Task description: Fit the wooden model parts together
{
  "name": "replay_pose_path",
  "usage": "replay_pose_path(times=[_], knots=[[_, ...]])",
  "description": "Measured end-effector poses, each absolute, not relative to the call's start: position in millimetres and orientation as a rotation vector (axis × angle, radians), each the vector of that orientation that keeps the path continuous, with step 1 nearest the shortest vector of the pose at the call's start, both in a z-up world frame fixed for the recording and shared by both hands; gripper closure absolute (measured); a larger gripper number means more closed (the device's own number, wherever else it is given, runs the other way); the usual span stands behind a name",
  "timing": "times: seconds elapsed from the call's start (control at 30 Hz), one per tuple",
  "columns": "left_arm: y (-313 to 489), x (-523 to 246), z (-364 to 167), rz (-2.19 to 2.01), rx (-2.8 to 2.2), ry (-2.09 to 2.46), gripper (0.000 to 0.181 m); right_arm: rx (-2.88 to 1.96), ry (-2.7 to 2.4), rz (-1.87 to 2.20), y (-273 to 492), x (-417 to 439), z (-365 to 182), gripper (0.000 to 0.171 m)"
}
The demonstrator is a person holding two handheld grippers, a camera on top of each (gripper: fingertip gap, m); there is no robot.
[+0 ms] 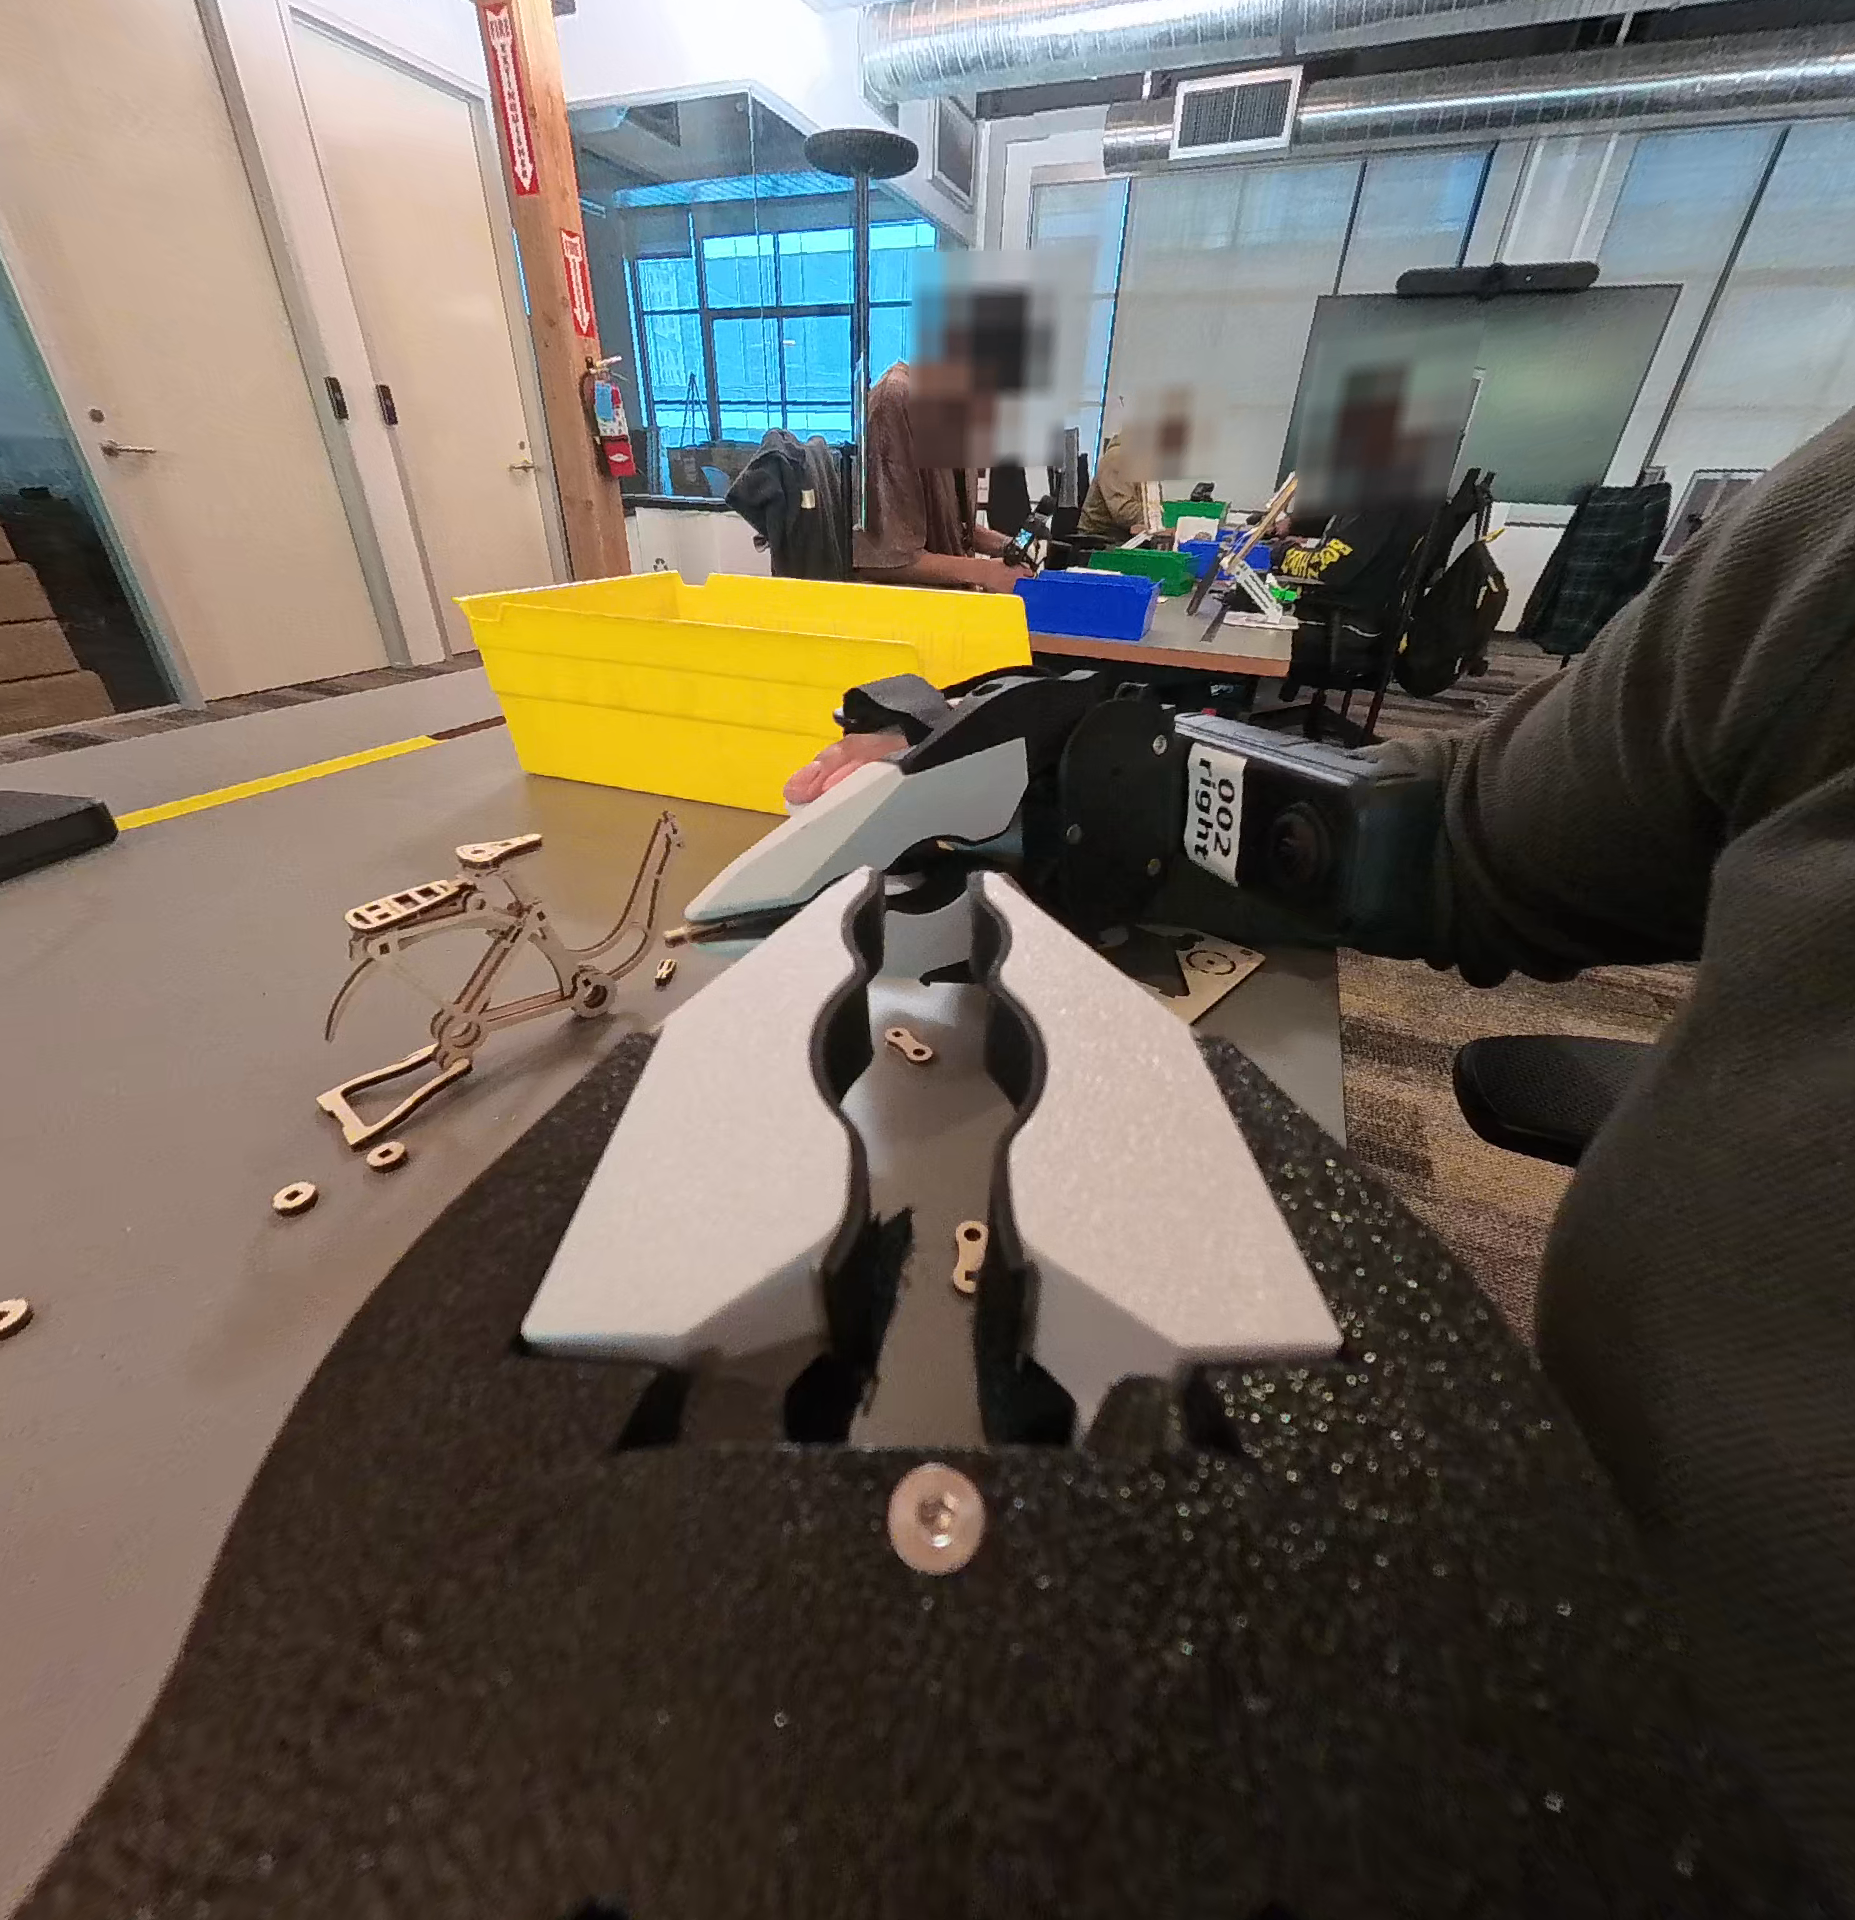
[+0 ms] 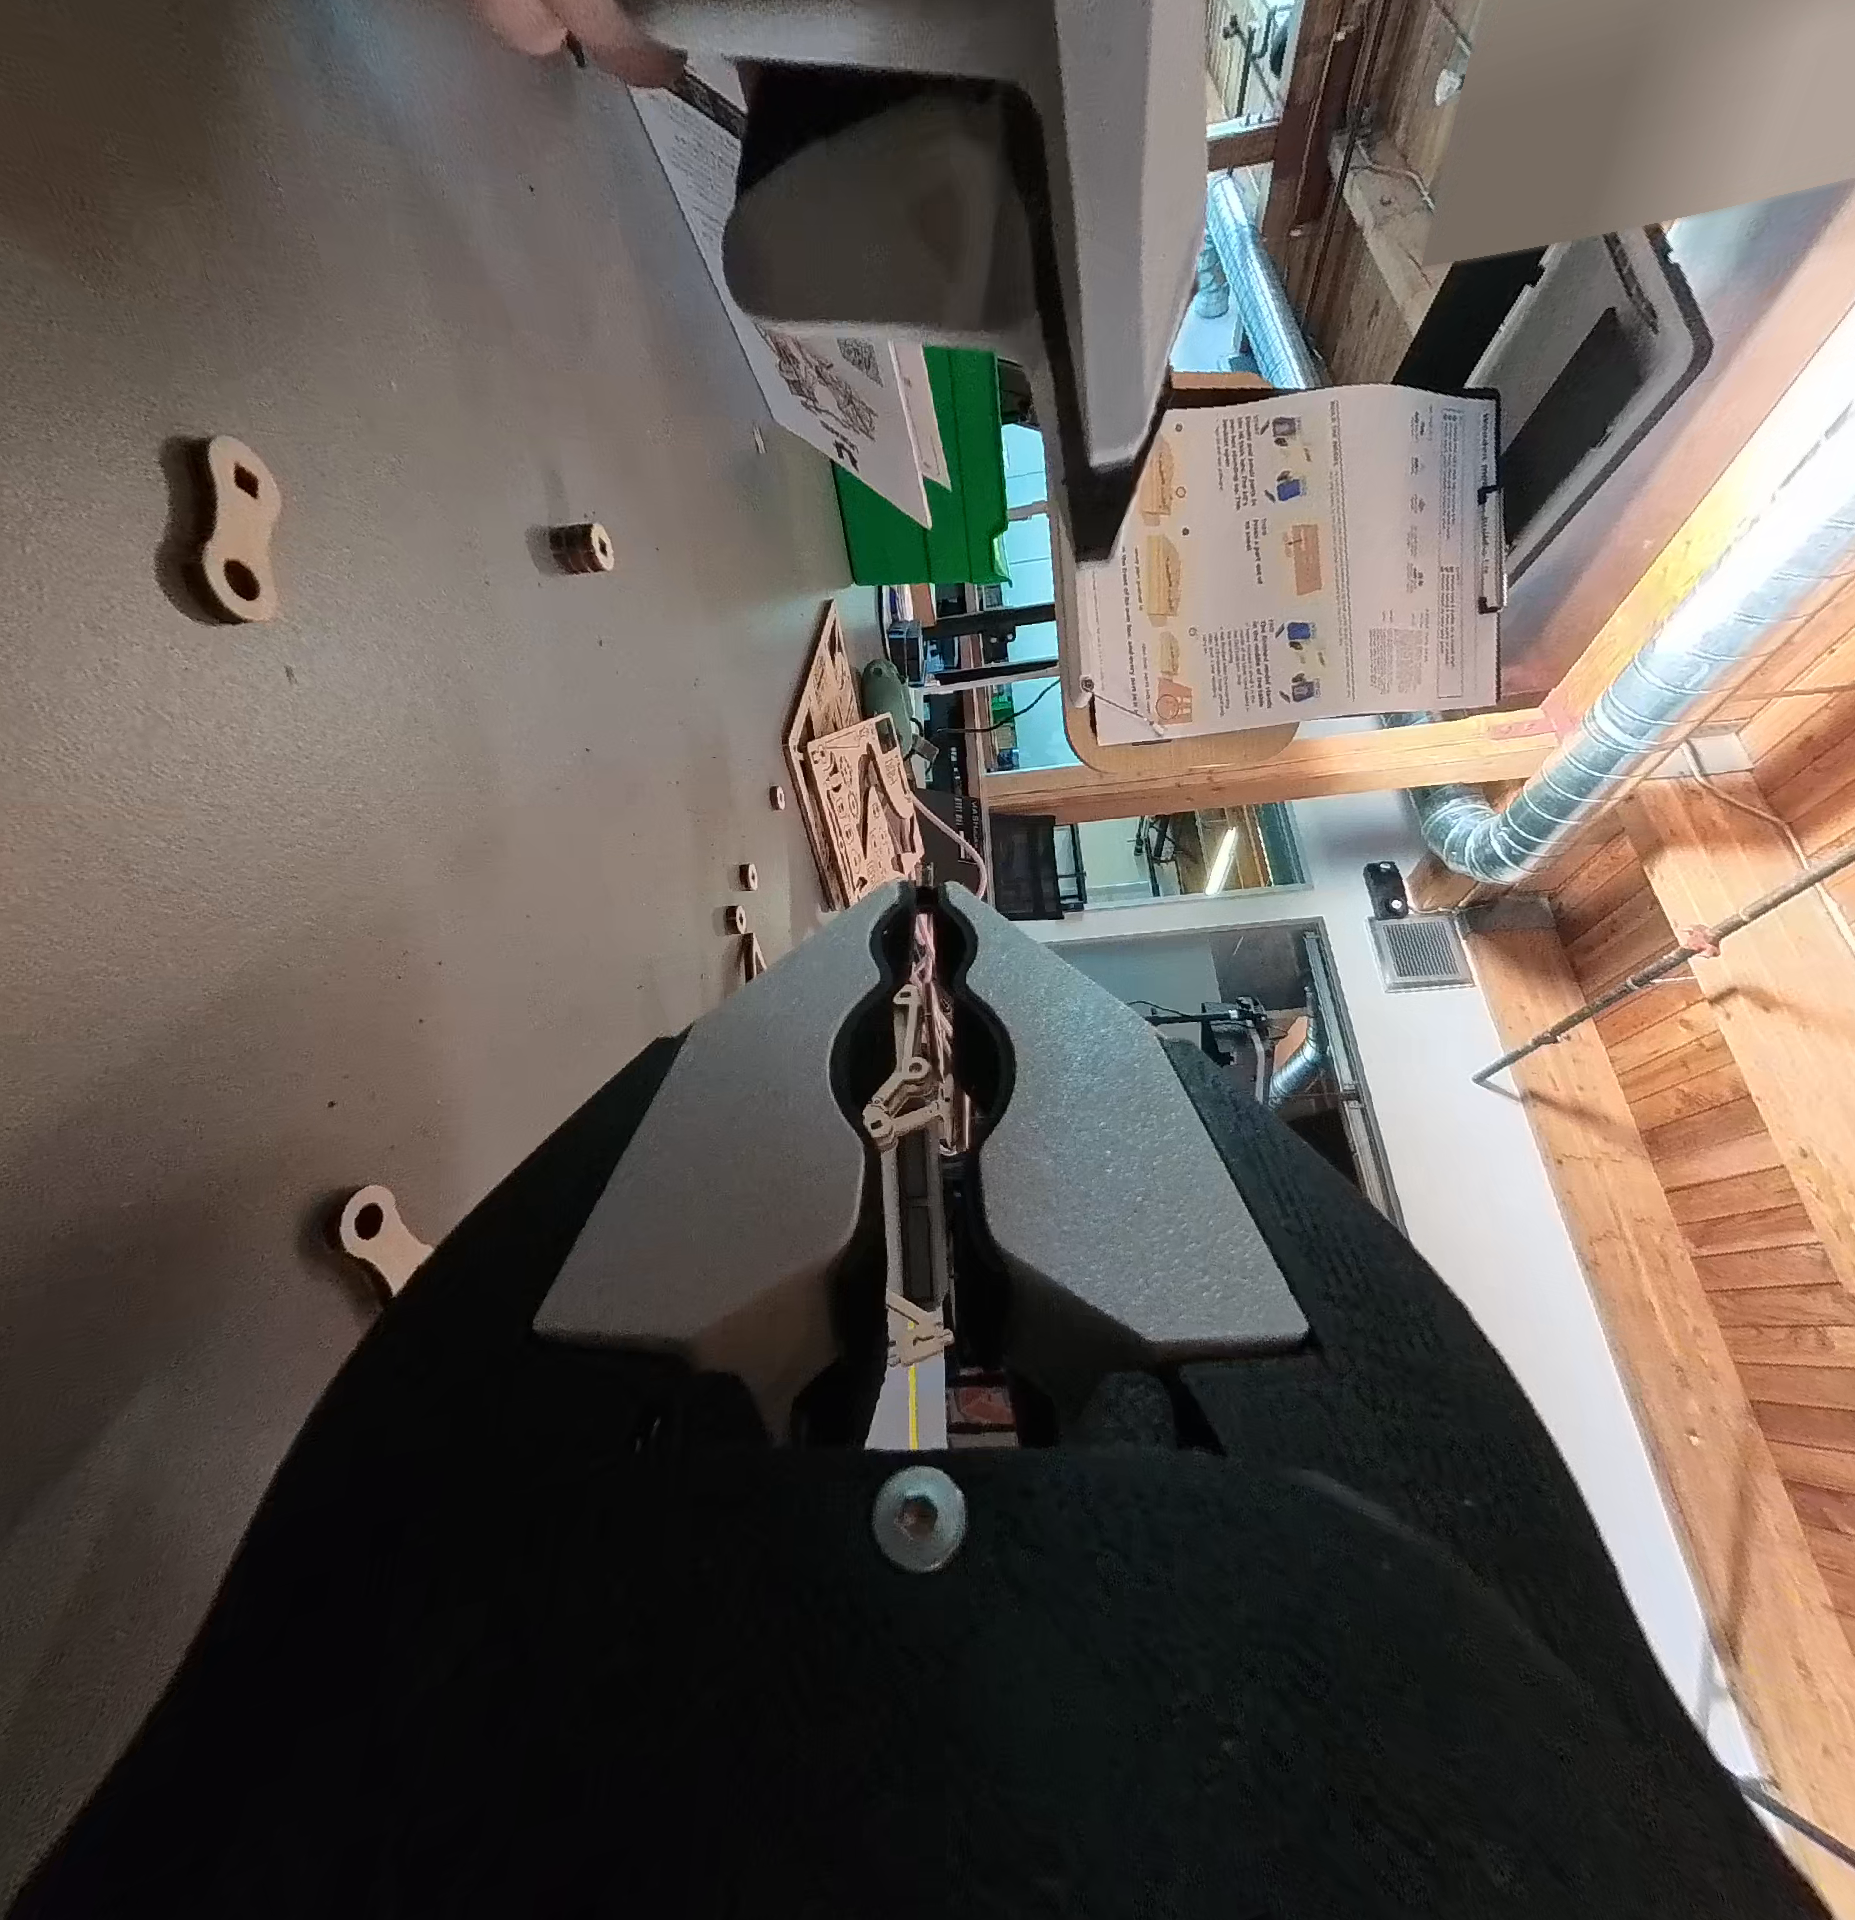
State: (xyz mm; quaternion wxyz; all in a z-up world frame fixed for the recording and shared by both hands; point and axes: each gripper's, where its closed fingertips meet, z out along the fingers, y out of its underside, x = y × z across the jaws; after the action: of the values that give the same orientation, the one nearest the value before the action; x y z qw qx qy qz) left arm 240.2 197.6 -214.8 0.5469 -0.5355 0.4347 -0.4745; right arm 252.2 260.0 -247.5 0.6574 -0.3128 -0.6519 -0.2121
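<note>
A partly built wooden bicycle frame (image 1: 487, 966) stands on the grey table (image 1: 175, 1039), left of both grippers. My left gripper (image 1: 928, 894) is open and empty, low over the table, with two small wooden links (image 1: 909, 1044) showing between its fingers. My right gripper (image 1: 699, 920) lies on its side just beyond the left one and points left toward the frame. Its jaws (image 2: 923, 891) are nearly closed, and a small wooden part (image 1: 680, 934) sticks out at the tips. In the right wrist view the frame (image 2: 907, 1101) shows edge-on between the fingers.
Loose wooden washers (image 1: 294, 1198) and links (image 2: 232, 530) are scattered on the table. A yellow bin (image 1: 746, 675) stands behind. Punched wooden sheets (image 2: 850, 790), an instruction sheet (image 2: 850, 405), a green bin (image 2: 933, 499) and a clipboard (image 2: 1318, 571) sit further off. People work at another table (image 1: 1162, 644). Tip to tip, the grippers are about 7 centimeters apart.
</note>
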Motion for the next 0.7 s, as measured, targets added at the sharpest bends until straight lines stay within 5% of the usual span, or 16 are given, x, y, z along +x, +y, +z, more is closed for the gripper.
replay_pose_path(times=[0.7], knots=[[193.3, 241.4, -215.3, -1.142, -1.263, 1.059, 0.169, -0.759, -1.400, -0.374, 259.5, 254.2, -238.0, 0.170]])
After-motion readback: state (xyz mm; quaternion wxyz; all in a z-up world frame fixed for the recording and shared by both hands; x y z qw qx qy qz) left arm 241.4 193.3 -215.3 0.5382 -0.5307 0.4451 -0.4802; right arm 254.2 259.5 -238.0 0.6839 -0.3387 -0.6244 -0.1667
